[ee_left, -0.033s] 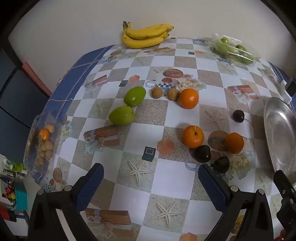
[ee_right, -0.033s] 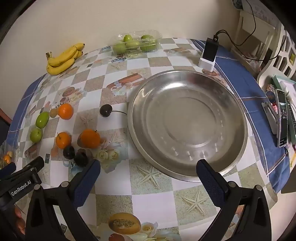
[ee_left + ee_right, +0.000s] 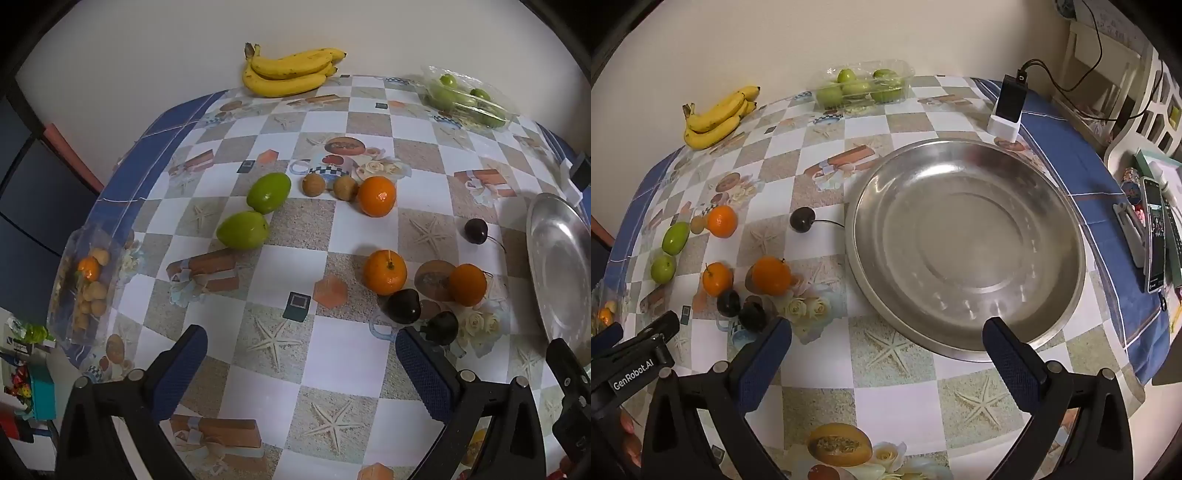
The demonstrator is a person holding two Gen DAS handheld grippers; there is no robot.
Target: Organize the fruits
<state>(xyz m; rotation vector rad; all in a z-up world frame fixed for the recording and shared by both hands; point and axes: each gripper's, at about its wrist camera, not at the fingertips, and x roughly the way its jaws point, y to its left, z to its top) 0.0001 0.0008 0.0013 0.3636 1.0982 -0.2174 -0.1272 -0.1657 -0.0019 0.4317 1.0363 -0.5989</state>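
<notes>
Loose fruit lies on the checked tablecloth: two green mangoes (image 3: 268,192), three oranges (image 3: 376,196), two small brown fruits (image 3: 314,184), a dark cherry (image 3: 475,230) and two dark fruits (image 3: 402,305). An empty steel plate (image 3: 964,332) sits to their right. My left gripper (image 3: 301,365) is open and empty above the near table, the dark fruits just beyond its right finger. My right gripper (image 3: 886,354) is open and empty before the plate's near rim.
A banana bunch (image 3: 291,72) lies at the far edge by the wall. A clear box of green fruit (image 3: 469,98) stands far right. A bag of small fruit (image 3: 86,284) hangs at the left edge. A charger (image 3: 1010,105) and phone (image 3: 1154,236) sit right of the plate.
</notes>
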